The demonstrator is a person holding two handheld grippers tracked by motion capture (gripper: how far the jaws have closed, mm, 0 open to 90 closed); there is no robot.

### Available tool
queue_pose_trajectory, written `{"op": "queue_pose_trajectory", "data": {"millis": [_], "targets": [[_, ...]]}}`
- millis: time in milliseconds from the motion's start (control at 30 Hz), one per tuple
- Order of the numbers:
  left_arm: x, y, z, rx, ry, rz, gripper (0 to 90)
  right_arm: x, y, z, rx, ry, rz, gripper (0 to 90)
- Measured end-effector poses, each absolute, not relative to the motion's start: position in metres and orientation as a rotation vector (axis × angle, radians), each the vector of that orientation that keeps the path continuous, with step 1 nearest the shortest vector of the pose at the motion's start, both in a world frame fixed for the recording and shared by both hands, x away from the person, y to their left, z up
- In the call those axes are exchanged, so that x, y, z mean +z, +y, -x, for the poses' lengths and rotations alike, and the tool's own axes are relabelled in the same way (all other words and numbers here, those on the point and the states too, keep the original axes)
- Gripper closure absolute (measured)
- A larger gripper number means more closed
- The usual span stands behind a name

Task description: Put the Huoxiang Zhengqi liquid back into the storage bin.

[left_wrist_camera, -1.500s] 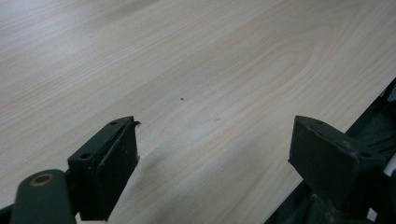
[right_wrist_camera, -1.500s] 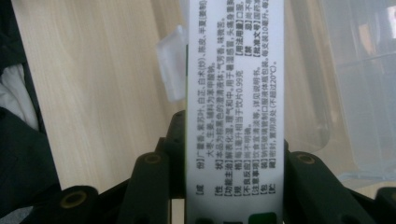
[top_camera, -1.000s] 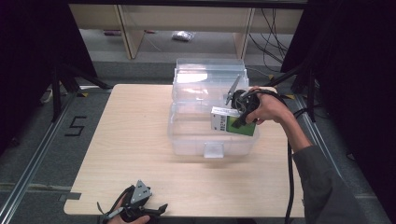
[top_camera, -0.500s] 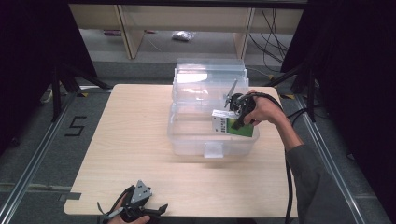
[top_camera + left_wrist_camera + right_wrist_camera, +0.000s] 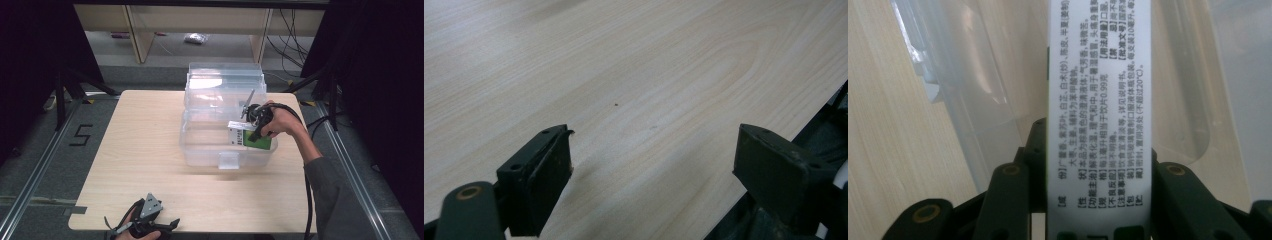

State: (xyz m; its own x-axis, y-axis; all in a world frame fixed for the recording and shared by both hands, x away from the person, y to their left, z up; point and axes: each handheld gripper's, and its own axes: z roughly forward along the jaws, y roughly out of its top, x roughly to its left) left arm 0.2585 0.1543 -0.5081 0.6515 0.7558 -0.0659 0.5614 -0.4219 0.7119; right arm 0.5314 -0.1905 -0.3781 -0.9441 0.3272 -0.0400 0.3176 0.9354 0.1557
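Observation:
A green and white medicine box [image 5: 250,137] hangs inside the clear plastic bin [image 5: 200,145] near its right wall, with my right gripper [image 5: 256,127] shut on it. In the right gripper view the box's white printed side [image 5: 1099,120] stands upright between the two black jaws, with the bin's clear wall [image 5: 963,95] behind it. My left gripper [image 5: 159,226] rests at the table's front edge, held by a hand. In the left gripper view its jaws stand wide apart over bare wood [image 5: 634,85], open with nothing between them.
The bin's clear lid [image 5: 225,82] stands raised behind it at the table's far side. A white latch [image 5: 229,160] sits on the bin's front. Light wooden tabletop [image 5: 135,140] stretches to the left. Shelving and cables [image 5: 295,30] lie beyond the table.
My right gripper has sunk with the medicine box, lower into the clear bin. The left gripper has stayed where it was.

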Motion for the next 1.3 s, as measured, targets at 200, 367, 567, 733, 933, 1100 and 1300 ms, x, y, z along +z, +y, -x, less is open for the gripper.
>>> {"op": "queue_pose_trajectory", "data": {"millis": [200, 367, 567, 733, 933, 1100, 1300], "targets": [[-0.508, 0.154, -0.259, 0.349, 1.018, -2.137, 14.9, -0.384, -0.191, -0.534, 0.238, 3.03, -0.437, 65.1], [-0.509, 0.154, -0.259, 0.363, 1.022, -2.136, 14.9, -0.388, -0.188, -0.533, 0.232, 3.036, -0.454, 65.0], [-0.508, 0.154, -0.258, 0.359, 1.016, -2.133, 14.9, -0.396, -0.188, -0.533, 0.218, 3.05, -0.469, 64.9], [-0.508, 0.154, -0.258, 0.359, 1.013, -2.132, 14.9, -0.4, -0.189, -0.534, 0.207, 3.052, -0.49, 64.8], [-0.508, 0.154, -0.258, 0.358, 1.013, -2.132, 14.9, -0.404, -0.188, -0.535, 0.179, 3.058, -0.502, 64.5], [-0.508, 0.154, -0.258, 0.361, 1.014, -2.132, 14.9, -0.406, -0.189, -0.534, 0.178, 3.056, -0.487, 64.1], [-0.507, 0.154, -0.258, 0.343, 1.01, -2.147, 14.9, -0.411, -0.192, -0.533, 0.193, 3.067, -0.492, 62.5]]}}
